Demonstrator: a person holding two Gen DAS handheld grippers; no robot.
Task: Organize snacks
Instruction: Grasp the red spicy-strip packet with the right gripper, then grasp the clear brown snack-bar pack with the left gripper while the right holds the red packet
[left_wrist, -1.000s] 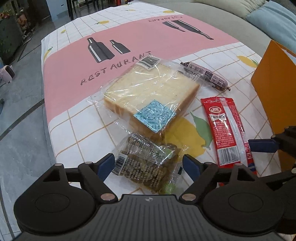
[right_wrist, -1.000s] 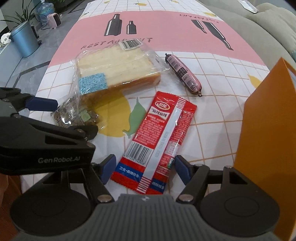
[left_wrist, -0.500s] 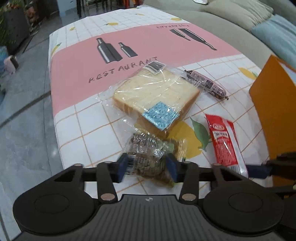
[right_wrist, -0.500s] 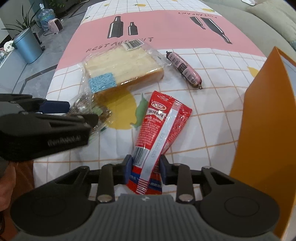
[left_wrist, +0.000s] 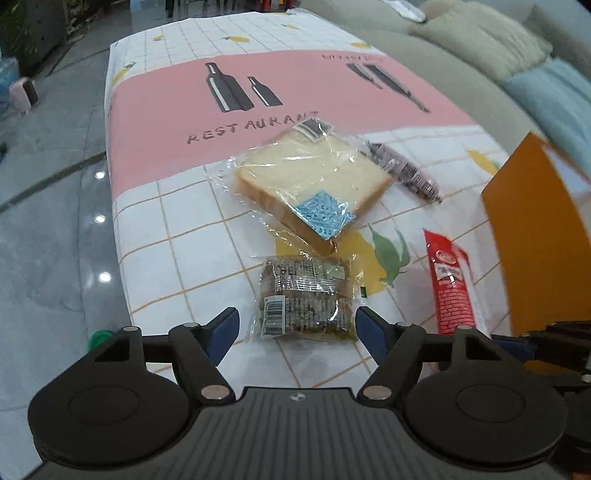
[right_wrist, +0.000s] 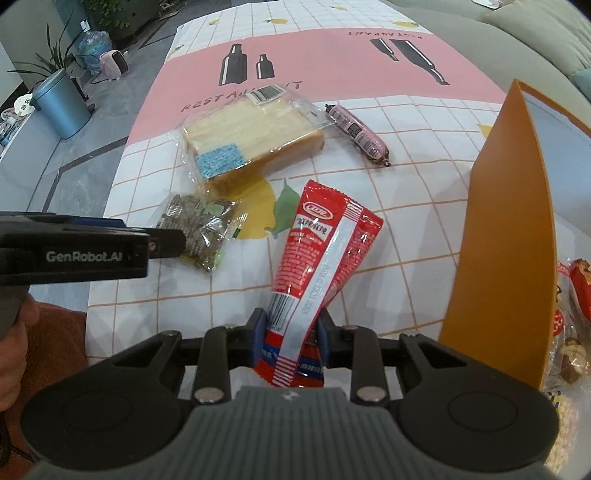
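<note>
Clamping red snack packet (right_wrist: 317, 266), right gripper (right_wrist: 289, 334); left gripper (left_wrist: 297, 326) opening around dark snack pack (left_wrist: 304, 299).

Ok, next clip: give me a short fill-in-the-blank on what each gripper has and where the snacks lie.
1. The right gripper is shut on the ____ packet.
2. The left gripper is opening around the dark snack pack, its pads ____ it.
3. The pink sausage lies beside the wrapped ____.

Missing: red; clear of; bread

The orange box (right_wrist: 502, 236) hides most of the snack packets (right_wrist: 570, 325) behind it, cut off by the frame's right edge.
</note>
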